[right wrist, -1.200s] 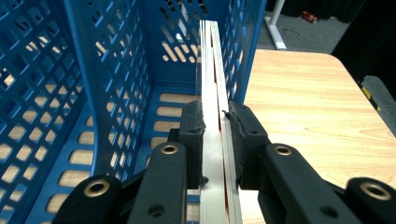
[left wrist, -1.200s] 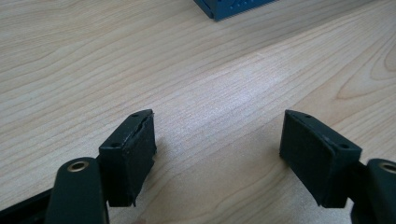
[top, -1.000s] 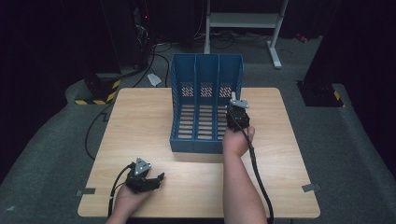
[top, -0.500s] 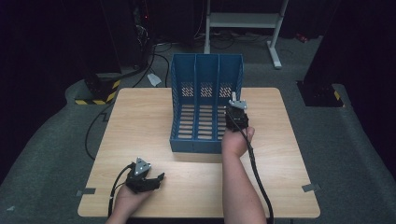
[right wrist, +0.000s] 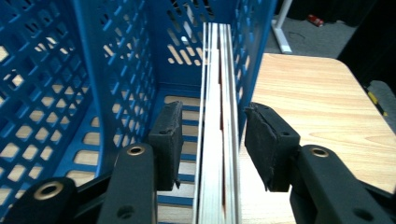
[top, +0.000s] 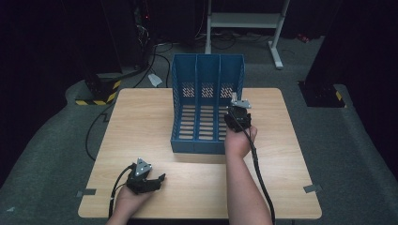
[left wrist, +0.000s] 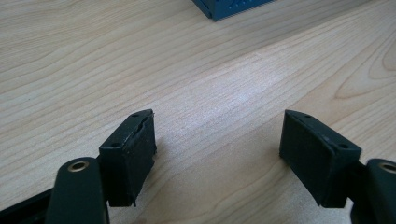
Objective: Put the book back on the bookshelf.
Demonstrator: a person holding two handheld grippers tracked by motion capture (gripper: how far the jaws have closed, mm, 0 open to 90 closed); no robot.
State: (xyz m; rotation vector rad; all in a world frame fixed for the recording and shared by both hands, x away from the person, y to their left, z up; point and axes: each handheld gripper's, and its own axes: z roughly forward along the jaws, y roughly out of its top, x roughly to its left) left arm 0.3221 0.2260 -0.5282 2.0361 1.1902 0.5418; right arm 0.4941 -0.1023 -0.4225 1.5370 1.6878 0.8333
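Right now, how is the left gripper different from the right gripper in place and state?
The left gripper rests near the table's front edge, jaws wide apart over bare wood; the right gripper is at the blue file rack's right compartment, jaws just opened, astride a thin white book and not pressing it. Both are black and hand-held.

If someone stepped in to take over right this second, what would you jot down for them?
Right gripper: jaws have just been opening, now apart either side of the thin book, pads off it.
Left gripper: open, nothing between the jaws, resting low on the table near its front edge.
Book: on edge in the right-hand slot of the blue file rack.
Done: book appears placed and released.
Left: probably draw the right gripper back without tipping the book.
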